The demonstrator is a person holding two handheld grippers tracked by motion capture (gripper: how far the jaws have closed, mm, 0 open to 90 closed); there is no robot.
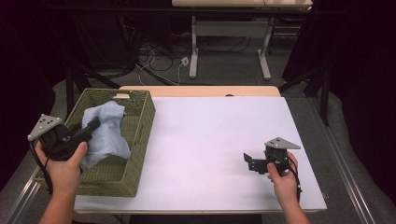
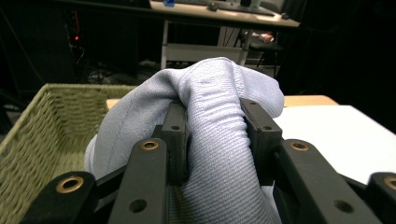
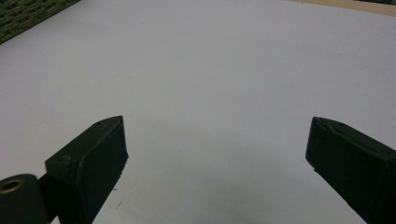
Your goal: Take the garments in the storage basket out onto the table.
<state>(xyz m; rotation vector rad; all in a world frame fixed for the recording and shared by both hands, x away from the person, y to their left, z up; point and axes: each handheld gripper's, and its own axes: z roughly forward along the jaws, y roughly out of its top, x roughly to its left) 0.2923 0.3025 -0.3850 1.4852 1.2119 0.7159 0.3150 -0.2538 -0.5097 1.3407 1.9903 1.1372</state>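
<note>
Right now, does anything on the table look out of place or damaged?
Nothing stands out. The left claw is shut on a bunched pale blue cloth over the green wicker basket; the right claw rests open on the white table.

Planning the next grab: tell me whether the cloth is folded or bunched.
Bunched: the light blue cloth hangs crumpled from the left tool over the wicker basket.

Rectangular table with a white top (image 1: 210, 135) and a pale wooden strip along its far edge, rectangular olive-green woven wicker basket (image 1: 135, 140) resting at its left end — overhanging the left edge, grey floor beneath
</note>
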